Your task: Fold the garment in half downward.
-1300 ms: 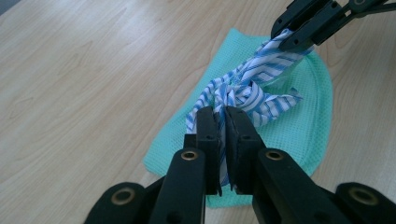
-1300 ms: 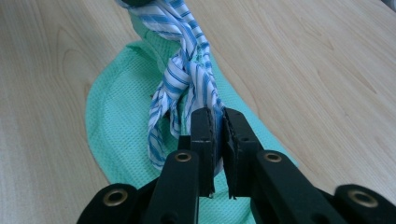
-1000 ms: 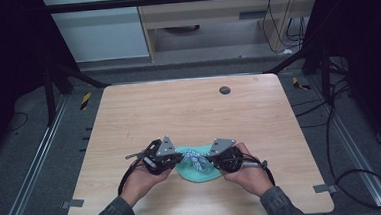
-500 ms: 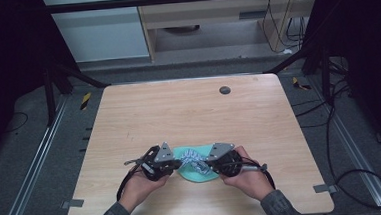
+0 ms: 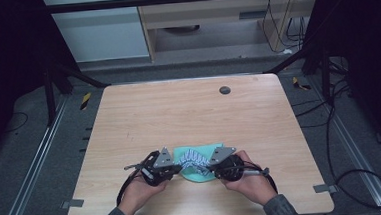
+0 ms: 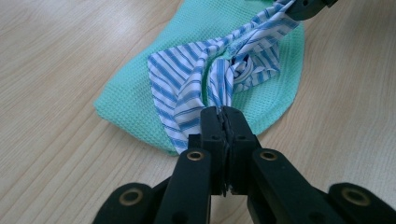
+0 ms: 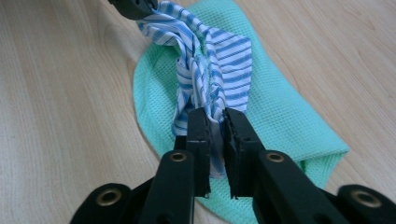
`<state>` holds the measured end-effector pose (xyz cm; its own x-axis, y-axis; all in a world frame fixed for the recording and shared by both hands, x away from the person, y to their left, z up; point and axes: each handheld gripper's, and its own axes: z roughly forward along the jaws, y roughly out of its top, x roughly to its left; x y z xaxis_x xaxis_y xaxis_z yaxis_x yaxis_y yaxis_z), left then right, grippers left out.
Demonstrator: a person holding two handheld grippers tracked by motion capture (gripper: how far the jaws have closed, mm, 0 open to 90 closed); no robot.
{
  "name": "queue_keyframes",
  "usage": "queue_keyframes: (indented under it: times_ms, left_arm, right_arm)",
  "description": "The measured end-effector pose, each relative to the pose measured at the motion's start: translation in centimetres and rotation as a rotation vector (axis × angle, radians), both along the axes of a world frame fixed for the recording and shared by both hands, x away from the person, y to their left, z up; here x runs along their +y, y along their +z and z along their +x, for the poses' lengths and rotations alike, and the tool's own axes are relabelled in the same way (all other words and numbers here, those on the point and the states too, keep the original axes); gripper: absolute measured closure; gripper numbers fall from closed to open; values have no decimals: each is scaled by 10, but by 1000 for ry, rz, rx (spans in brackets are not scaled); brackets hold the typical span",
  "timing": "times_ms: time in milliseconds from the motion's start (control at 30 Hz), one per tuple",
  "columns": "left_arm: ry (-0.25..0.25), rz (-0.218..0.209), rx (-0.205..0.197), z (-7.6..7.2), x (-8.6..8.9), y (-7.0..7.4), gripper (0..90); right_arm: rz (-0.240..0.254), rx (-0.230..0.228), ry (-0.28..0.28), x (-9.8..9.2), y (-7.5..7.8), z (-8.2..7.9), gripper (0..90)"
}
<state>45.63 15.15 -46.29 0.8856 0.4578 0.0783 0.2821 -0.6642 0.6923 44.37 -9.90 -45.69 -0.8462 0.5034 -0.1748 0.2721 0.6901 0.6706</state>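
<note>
Looking down from the high view, two hands come in from the bottom and meet near the front edge of the wooden worktop [image 5: 129, 116]. The left gripper [image 5: 174, 167] and the right gripper [image 5: 213, 167] face each other, close together. Between them lies a mint green cloth [image 5: 192, 175], flat on the wood, with a blue and white striped cloth [image 5: 194, 158] on top of it. A small dark round spot [image 5: 224, 90] sits far back on the worktop, well apart from the hands.

In the left gripper view, the two black fingers [image 6: 211, 135] are squeezed tight on one bunched end of the striped cloth [image 6: 187, 88] — no gap between them but the fabric. The striped cloth stretches away over the green cloth [image 6: 135, 88] to the other gripper [image 6: 308, 7] at the top right, which pinches its far end.

In the right gripper view, the fingers [image 7: 198, 135] stand narrow and pinch the striped cloth [image 7: 224, 60] too — a strip of it hangs down between them. The green cloth [image 7: 280, 116] lies under it on the worktop, and the other gripper [image 7: 135, 7] holds the far end at the top left.
</note>
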Motion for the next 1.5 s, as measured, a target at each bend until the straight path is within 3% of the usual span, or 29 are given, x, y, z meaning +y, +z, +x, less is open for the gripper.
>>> queue_keyframes:
  times_ms: [200,833,967,1233,1500]
  left_arm:
    - [22,-16,14,-1,2,-5,899]
    - [41,-11,36,-5,13,-19,900]
    - [45,3,24,-3,13,-20,900]
    - [77,11,4,14,4,-19,900]
    - [51,28,11,11,3,-20,900]
  right_arm:
    - [-5,2,16,0,-2,-3,840]
    - [-15,40,48,4,-14,-13,856]
    - [-22,44,54,6,-17,-13,857]
    - [-4,21,-13,1,-19,3,855]
    - [-13,26,-3,-2,-20,-1,857]
